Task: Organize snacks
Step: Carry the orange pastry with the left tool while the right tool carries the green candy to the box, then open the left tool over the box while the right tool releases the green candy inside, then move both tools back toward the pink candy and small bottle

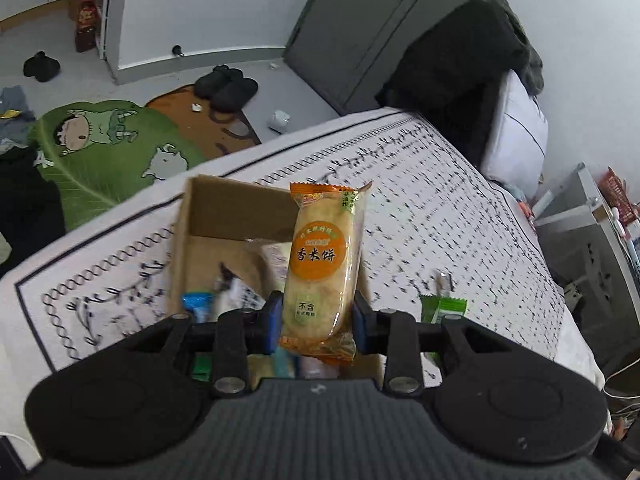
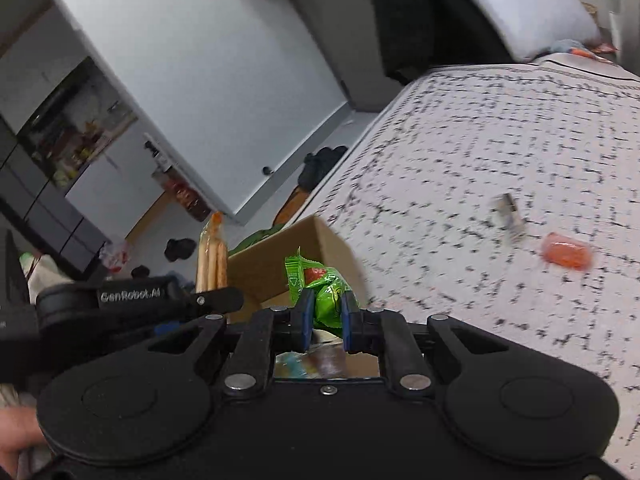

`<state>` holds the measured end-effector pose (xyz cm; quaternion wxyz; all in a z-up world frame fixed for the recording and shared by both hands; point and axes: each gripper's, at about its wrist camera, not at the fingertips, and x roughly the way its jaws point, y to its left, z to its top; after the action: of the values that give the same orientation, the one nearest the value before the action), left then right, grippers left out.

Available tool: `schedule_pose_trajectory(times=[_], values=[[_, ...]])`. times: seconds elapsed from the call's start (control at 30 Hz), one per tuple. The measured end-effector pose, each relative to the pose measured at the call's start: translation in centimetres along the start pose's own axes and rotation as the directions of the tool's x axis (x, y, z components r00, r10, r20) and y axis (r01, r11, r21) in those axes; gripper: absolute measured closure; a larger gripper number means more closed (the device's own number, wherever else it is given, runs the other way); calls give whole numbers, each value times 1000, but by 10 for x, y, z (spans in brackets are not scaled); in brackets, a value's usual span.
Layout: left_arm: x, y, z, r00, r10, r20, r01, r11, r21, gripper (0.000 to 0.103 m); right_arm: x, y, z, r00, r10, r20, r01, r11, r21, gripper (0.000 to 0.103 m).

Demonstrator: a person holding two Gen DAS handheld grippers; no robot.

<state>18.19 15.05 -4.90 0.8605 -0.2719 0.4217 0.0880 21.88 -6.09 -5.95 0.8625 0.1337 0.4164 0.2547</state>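
My left gripper [image 1: 317, 320] is shut on an orange rice cracker packet [image 1: 323, 268], held upright above an open cardboard box [image 1: 224, 208] on the bed. Inside the box lie a blue packet [image 1: 198, 304] and other pale wrappers. My right gripper [image 2: 325, 322] is shut on a green snack packet [image 2: 326, 292], held over the same cardboard box [image 2: 276, 260]. In the right wrist view the left gripper shows side-on at the left, with the rice cracker packet [image 2: 212, 256] standing up from it. A green wrapper [image 1: 446, 308] lies on the bed to the right of the box.
The bed has a white cover with black pattern [image 2: 500, 140]. On it lie an orange snack [image 2: 567, 255] and a small silver wrapper [image 2: 509, 216]. A green floor mat [image 1: 112, 148], slippers [image 1: 226, 86] and a pillow [image 2: 520, 4] are around the bed.
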Motion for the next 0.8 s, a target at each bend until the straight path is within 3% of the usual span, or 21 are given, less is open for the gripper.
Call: schedule_pose_trajectory(times=[0.13, 0.23, 0.3, 0.43, 0.6, 0.8], values=[[2, 11, 6, 1000, -3, 8, 3, 1000, -5, 69, 7, 17, -6, 1000, 6, -11, -6, 999, -45, 88], [11, 14, 8, 1000, 21, -10, -21, 1000, -14, 65, 10, 27, -6, 1000, 23, -18, -24, 997, -78, 74], [12, 15, 8, 999, 42, 0, -42, 999, -12, 62, 6, 27, -5, 999, 32, -15, -33, 996, -78, 53], [19, 12, 7, 998, 62, -20, -62, 997, -35, 47, -6, 11, 6, 1000, -14, -11, 13, 998, -62, 52], [25, -9, 4, 999, 44, -21, -44, 999, -17, 35, -29, -33, 31, 991, -136, -21, 135, 991, -16, 52], [39, -44, -1, 999, 23, -38, -22, 999, 25, 31, -46, -73, 51, 981, -193, -18, 193, 981, -24, 52]])
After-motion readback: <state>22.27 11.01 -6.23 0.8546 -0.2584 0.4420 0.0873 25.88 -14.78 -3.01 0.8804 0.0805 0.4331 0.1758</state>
